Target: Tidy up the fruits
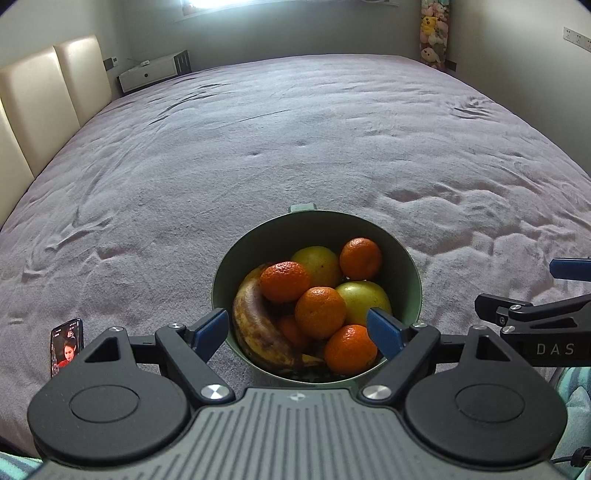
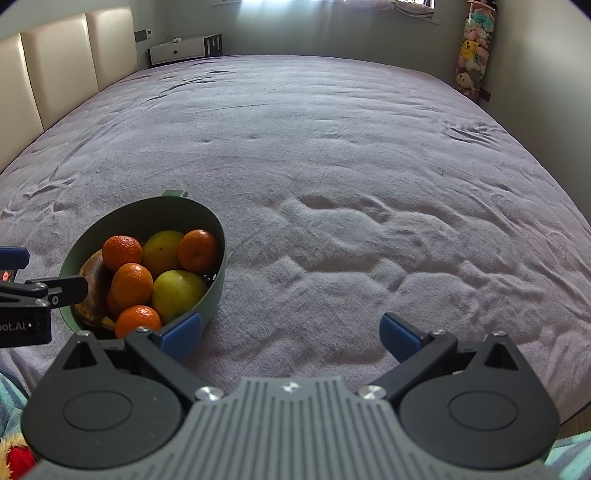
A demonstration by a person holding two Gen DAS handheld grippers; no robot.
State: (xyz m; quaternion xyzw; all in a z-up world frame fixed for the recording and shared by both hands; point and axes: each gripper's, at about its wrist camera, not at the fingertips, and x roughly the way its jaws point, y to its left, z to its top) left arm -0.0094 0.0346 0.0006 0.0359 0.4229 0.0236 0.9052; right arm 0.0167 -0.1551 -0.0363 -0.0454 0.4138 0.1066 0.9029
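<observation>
Left gripper (image 1: pixel 297 328), nearest the lens: black linkages, blue pads, jaws spread wide and holding nothing; it sits at the near rim of the green bowl (image 1: pixel 408 266), with one pad outside the bowl's left wall and the other over its right side. Right gripper (image 2: pixel 291 334): same build, jaws likewise wide apart and holding nothing, over bare bedspread just right of the bowl, its left pad close to the bowl's near wall; whether they touch cannot be told. Green bowl: round, deep, with a small tab handle on the far rim, resting on the bedspread near the front edge of the bed. Contents, all inside the bowl: tangerines, at least five, including one at the near rim (image 1: pixel 350 349), one in the middle (image 1: pixel 320 312), one on the left (image 1: pixel 284 281) and one at the far right (image 1: pixel 360 257), with another half hidden underneath; two yellow-green round fruits (image 1: pixel 364 302), one near and one far; one heavily browned banana (image 1: pixel 255 325) curved along the left wall. Bedspread (image 1: pixel 295 147): mauve-grey, fleecy, rumpled, covering the whole bed. Phone (image 1: pixel 66 347): screen lit, lying on the bedspread left of the left gripper. Headboard (image 1: pixel 44 96): cream padded panels on the left. White low cabinet (image 1: pixel 153 74) at the far corner. Plush toys (image 1: pixel 434 33) stacked in a column at the far right wall.
</observation>
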